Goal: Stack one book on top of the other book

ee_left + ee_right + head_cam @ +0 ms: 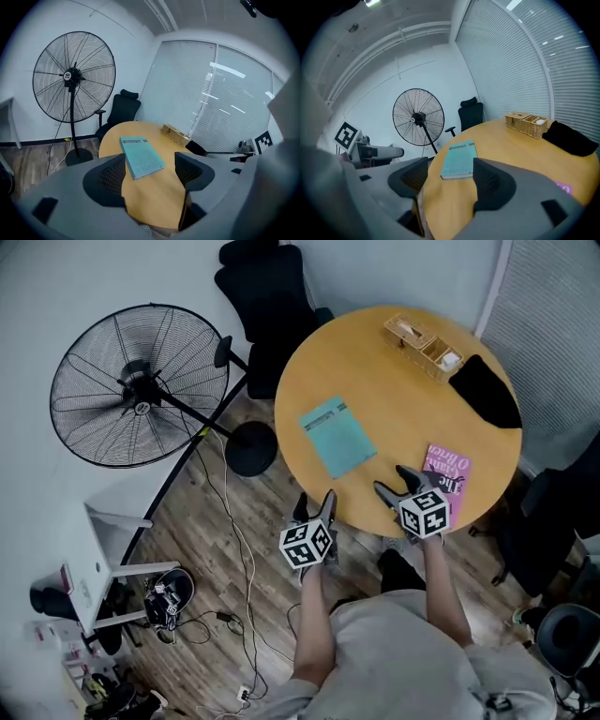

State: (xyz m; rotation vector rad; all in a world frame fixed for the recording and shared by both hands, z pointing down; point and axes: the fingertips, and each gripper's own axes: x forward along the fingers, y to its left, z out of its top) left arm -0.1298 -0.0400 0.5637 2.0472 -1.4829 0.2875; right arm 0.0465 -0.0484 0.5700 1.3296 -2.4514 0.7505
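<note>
Forward, left gripper (315, 502) beside right gripper (391, 481)

A: What stands left of the table?

B: A big black pedestal fan (139, 385), its round base (251, 448) just beside the round wooden table (394, 399). Cables (242, 549) trail over the plank floor (202, 521). Nearer, at the far left, there's a white side table (108, 554).

A: And the far side?

B: A black office chair (267, 296) sits at the table's far-left edge. On the tabletop, far right, is a wicker tray (422, 346) with compartments. A black cloth (487, 390) lies just beside it on the right. Window blinds (553, 343) hang behind.
</note>
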